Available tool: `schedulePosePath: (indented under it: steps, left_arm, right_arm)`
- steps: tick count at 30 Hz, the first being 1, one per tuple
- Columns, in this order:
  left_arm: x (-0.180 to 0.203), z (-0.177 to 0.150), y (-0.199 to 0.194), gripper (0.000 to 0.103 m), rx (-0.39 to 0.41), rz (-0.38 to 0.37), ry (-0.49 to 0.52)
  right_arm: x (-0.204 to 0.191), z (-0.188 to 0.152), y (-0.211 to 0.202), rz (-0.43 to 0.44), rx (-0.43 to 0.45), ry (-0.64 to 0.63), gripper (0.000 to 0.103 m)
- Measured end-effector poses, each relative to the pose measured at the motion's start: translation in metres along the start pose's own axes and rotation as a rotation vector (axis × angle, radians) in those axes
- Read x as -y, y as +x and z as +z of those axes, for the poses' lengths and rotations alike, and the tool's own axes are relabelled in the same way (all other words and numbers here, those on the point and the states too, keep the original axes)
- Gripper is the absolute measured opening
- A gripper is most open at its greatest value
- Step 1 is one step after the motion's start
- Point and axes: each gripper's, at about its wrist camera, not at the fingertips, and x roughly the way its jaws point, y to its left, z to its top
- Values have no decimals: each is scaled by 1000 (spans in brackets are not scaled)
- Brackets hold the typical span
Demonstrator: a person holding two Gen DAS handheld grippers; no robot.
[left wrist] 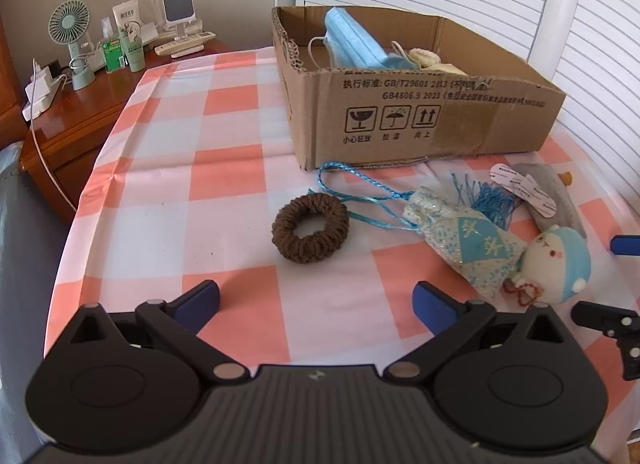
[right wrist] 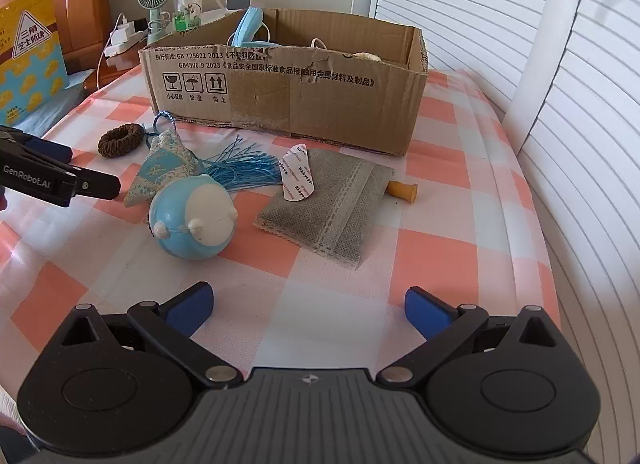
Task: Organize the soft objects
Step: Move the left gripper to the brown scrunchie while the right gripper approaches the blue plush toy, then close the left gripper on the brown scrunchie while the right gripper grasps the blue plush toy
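Your left gripper is spread wide and holds nothing, hovering over the checked tablecloth just before the brown hair tie, which lies flat with its hole facing up. Your right gripper is also wide apart and empty, above bare cloth in front of the grey pouch. The blue patterned sachet lies near the hair tie, and in the left view its long axis runs from upper left to lower right, with the cord loop pointing toward the cardboard box and the blue tassel spreading toward the pouch. The round blue and white plush touches the sachet at its lower end. The left view looks into the box and shows you blue face masks and a cream item inside; the right view shows mostly the outer box wall. Only the right view shows clearly the small wooden peg beside the pouch and the white sticker on its corner
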Motion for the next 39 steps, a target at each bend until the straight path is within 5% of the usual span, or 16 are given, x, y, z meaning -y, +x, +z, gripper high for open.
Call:
schedulePosePath:
  steps: [20,33,39]
  left_arm:
    - [-11,20,23,101,63,-108,157]
    - [-15,22,14,40,102,-138,174]
    - [-13,16,9,38,111,-132,166]
  right_arm:
    - [-3,-11,-4,-33,58,36,103]
    - [-3,-10,-4,-34,46,35,103]
    - [-4,-10,-5,-30,36,27,103]
